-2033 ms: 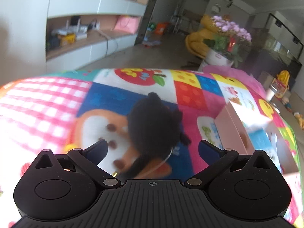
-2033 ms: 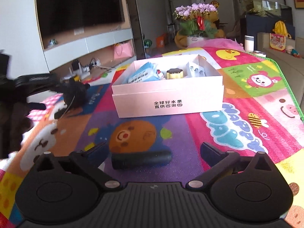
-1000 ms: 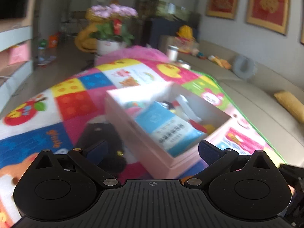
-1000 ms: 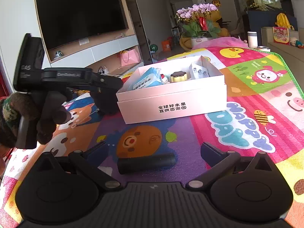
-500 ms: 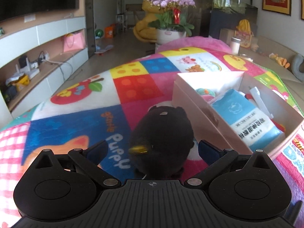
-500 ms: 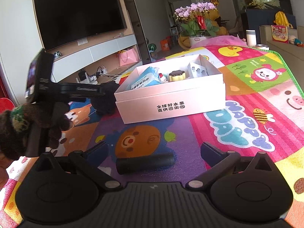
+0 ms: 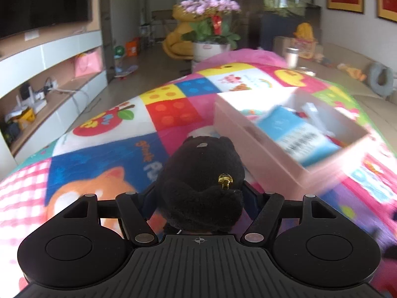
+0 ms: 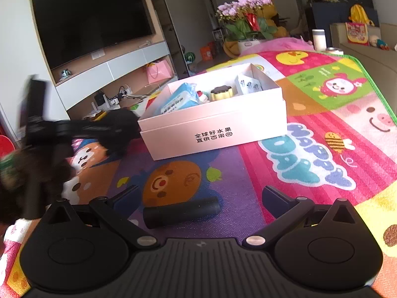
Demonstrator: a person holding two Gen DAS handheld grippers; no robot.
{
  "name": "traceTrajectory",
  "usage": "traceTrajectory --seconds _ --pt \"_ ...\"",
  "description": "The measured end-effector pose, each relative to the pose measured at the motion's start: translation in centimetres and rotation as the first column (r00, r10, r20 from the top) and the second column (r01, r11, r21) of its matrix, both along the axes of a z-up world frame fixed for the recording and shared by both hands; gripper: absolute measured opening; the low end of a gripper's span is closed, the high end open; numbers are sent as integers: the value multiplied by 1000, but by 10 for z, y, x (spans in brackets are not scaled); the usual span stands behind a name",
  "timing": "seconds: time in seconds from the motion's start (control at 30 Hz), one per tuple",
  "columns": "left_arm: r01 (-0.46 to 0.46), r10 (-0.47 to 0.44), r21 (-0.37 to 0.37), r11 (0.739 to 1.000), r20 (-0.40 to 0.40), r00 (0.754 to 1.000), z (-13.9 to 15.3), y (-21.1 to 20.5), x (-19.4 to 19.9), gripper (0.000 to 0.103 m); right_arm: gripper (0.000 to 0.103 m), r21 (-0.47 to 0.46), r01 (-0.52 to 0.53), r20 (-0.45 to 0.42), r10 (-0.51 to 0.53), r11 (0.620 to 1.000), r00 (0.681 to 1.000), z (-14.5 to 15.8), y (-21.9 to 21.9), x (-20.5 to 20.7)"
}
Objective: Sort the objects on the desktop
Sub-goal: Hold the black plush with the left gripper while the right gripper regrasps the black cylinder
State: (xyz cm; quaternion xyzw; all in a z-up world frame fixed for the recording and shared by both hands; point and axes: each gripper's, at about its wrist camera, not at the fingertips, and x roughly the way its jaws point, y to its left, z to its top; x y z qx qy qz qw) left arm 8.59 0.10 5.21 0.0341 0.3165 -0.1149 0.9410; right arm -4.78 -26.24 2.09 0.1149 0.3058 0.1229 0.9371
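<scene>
A black plush toy (image 7: 201, 173) with a small gold bell lies on the colourful play mat (image 7: 104, 154), left of the pink box (image 7: 260, 146). My left gripper (image 7: 199, 193) is closing on the toy, and its pads touch both sides of it. The right wrist view shows that gripper (image 8: 74, 126) and the toy (image 8: 119, 129) blurred beside the box (image 8: 213, 134). My right gripper (image 8: 198, 193) stands open over a black cylinder (image 8: 181, 212), which lies crosswise on the mat between its fingers without touching them.
The pink box holds a blue tissue pack (image 8: 178, 100), a small yellow tin (image 8: 220, 93) and a white packet (image 8: 248, 84). A gloved hand (image 8: 15, 173) grips the left tool. Beyond the mat are a TV wall (image 8: 94, 17), a flower pot (image 8: 245, 24) and a sofa (image 8: 367, 54).
The left gripper's jaws have come in from wide open to both sides of the plush toy, and it has moved closer to the toy. The right gripper and the black cylinder have stayed put.
</scene>
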Motion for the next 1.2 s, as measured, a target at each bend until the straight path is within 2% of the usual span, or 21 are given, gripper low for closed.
traceTrajectory --seconds 0.07,0.17,0.3,0.43,0.6,0.63,0.73,0.83,0.9,1.03,1.13,1.2 --pt "44 -44 -28 999 -3 999 9 6 -26 73 103 1 5 -14 -5 1000 1000 -1 0 2" --pt "106 -106 34 994 15 994 12 6 -69 73 103 -9 11 -31 -11 1000 999 -2 1 4" --pt "167 -165 72 983 -33 986 0 5 -107 74 103 -40 19 -49 -21 999 999 -3 5 6" --pt "184 -182 102 978 -34 983 -15 1 -135 77 103 -88 23 -62 -28 996 998 -4 11 7" --pt "131 -130 19 991 -12 991 -17 8 -153 95 103 -107 13 -81 -22 994 997 -6 14 9" --pt "107 -107 9 994 -7 994 -17 11 -157 96 103 -106 12 -82 -21 994 996 -6 13 9" --pt "35 -35 -9 999 -20 999 -25 16 -159 97 103 -102 11 -84 -20 995 996 -6 12 10" --pt "-1 -2 -29 1000 -86 996 -36 14 -155 97 103 -101 10 -84 -19 995 996 -6 12 10" --pt "-27 26 -17 999 -77 997 -37 9 -155 97 103 -101 9 -84 -18 995 996 -6 12 10" --pt "-89 77 -123 988 -98 992 -33 10 -150 97 103 -99 9 -84 -18 995 996 -6 12 10" --pt "-157 142 -136 978 -120 983 -27 11 -155 97 103 -96 13 -80 -21 995 997 -6 12 9" --pt "-166 146 -160 973 -130 981 -20 14 -162 98 103 -88 15 -76 -22 996 997 -5 11 9"
